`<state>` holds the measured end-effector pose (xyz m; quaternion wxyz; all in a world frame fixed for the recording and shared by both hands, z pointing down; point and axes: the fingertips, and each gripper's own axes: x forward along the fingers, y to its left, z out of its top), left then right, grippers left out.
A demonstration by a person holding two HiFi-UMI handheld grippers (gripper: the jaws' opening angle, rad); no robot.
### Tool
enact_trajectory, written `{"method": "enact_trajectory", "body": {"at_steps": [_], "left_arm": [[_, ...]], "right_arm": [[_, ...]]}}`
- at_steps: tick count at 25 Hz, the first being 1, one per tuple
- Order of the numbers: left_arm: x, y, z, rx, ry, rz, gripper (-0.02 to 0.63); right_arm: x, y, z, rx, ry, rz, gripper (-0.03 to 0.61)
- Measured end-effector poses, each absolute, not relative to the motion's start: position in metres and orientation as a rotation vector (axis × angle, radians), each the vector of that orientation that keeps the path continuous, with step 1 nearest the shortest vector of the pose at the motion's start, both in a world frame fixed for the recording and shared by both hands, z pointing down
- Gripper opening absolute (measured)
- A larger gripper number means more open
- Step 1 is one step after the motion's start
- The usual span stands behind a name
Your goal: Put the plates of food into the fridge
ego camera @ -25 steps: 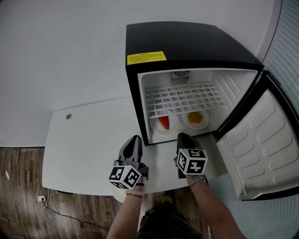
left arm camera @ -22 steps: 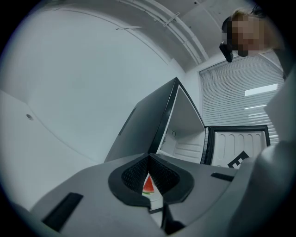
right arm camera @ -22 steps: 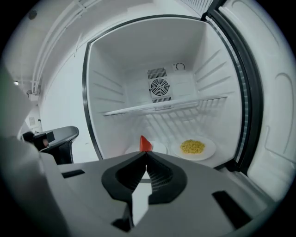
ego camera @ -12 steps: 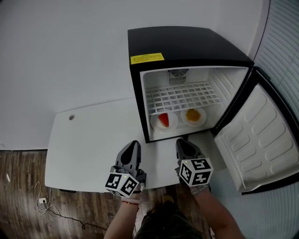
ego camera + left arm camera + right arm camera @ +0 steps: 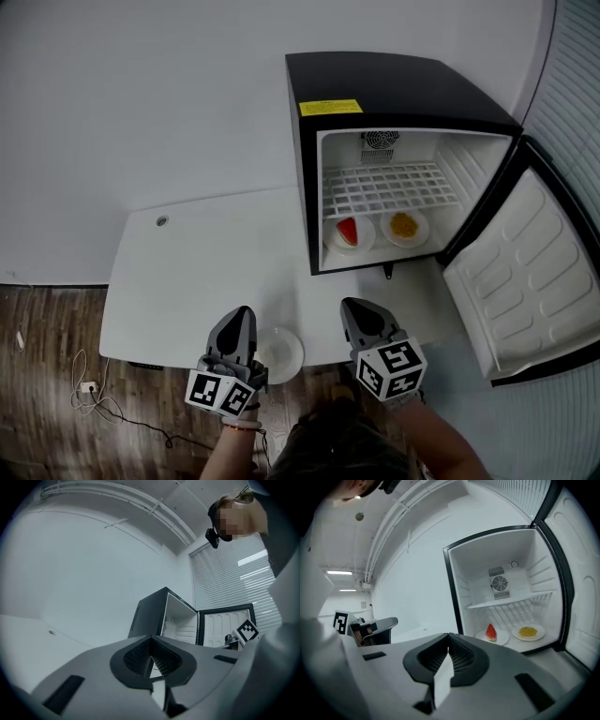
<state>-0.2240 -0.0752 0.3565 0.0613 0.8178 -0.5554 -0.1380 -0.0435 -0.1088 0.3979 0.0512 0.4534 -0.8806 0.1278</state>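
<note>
My left gripper (image 5: 241, 317) and right gripper (image 5: 353, 309) are both closed, holding nothing, above the near edge of the white table (image 5: 187, 272). A white plate (image 5: 281, 354) lies at that edge between them; what is on it I cannot make out. The watermelon plate (image 5: 349, 232) and yellow-food plate (image 5: 405, 226) sit inside the fridge (image 5: 394, 84), whose door (image 5: 525, 272) is swung wide to the right.

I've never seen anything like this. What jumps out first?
The black mini fridge standing open on the white table, with a watermelon plate and a plate of yellow food side by side on its floor. Nearer, a third white plate sits at the table edge between the left gripper and right gripper.
</note>
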Motion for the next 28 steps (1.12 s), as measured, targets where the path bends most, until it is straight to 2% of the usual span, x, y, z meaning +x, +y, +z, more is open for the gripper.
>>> {"method": "enact_trajectory", "body": {"at_steps": [13, 24, 28], "left_arm": [[-0.295, 0.001, 0.402, 2.351, -1.874, -0.328, 0.006], [-0.3, 0.03, 0.486, 2.22, -1.837, -0.283, 0.006], [-0.299, 0.034, 0.513, 2.177, -1.827, -0.263, 0.006]], "right_arm": [[-0.132, -0.045, 0.44, 1.068, -2.729, 0.448, 0.008], [-0.124, 0.008, 0.52, 1.08, -2.543, 0.666, 0.013], [-0.122, 0.032, 0.552, 1.081, -2.488, 0.971, 0.089]]}}
